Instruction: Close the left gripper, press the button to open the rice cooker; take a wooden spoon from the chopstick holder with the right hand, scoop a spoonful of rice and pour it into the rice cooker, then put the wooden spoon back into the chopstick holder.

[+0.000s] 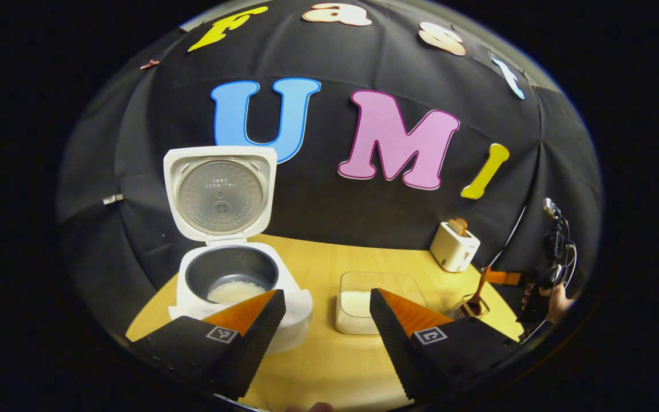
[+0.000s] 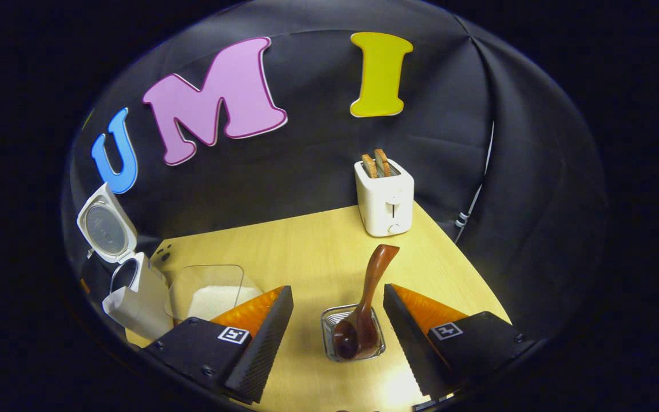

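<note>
Toaster [image 2: 385, 199] well behind wooden spoon [image 2: 364, 303]

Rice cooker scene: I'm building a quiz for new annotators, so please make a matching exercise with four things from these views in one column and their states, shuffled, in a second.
Things:
1. rice cooker
2. wooden spoon
3. toaster
4. right gripper

States:
a. two slices sticking out of the top
b. open, with nothing between its fingers
c. lid raised, some rice in the inner pot
d. standing bowl-down in the chopstick holder, handle leaning up

Pairs: 1-c, 2-d, 3-a, 4-b
</note>
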`<state>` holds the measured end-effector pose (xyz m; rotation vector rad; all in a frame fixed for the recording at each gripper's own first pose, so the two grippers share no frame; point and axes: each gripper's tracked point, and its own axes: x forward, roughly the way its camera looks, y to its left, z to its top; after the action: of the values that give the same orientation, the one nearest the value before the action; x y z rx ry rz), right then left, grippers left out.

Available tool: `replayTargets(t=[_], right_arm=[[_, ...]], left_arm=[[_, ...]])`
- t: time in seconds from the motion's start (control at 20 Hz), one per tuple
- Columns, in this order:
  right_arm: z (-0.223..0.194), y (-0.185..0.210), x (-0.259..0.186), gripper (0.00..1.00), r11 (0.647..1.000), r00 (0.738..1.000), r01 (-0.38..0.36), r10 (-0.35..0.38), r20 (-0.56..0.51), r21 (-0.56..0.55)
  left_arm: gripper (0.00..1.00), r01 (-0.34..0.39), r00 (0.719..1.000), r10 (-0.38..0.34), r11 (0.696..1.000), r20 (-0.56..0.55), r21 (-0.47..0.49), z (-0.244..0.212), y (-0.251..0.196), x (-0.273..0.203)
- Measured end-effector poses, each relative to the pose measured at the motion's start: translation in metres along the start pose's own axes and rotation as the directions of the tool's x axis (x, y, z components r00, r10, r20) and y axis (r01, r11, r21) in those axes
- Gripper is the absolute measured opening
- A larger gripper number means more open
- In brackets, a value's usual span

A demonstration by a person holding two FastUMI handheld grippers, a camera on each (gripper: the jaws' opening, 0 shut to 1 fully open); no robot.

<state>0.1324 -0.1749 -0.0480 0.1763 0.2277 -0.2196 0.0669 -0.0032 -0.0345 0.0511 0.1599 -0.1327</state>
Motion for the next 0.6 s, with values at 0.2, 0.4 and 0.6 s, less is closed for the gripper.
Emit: replayTargets(t=[0.2, 0.4, 0.6], right_arm=[[-0.018, -0.01, 0.041, 0.98, 0.999, 0.996, -0.005, 0.009, -0.09, 0.046], [-0.03, -0.024, 0.081, 0.98, 0.997, 0.991, 0.022, -0.011, -0.135, 0.078], [-0.056, -0.022, 0.105, 0.95, 0.988, 0.968, 0.02, 0.02, -0.249, 0.156]], left_arm=[[0.96, -0.041, 0.999, 0.041, 0.999, -0.006, 0.028, 0.006, 0.007, 0.008], [0.95, -0.055, 0.998, 0.056, 0.998, -0.019, 0.028, 0.002, 0.001, 0.016], [0.96, -0.078, 0.995, 0.083, 0.994, -0.064, 0.072, -0.014, 0.005, 0.017]])
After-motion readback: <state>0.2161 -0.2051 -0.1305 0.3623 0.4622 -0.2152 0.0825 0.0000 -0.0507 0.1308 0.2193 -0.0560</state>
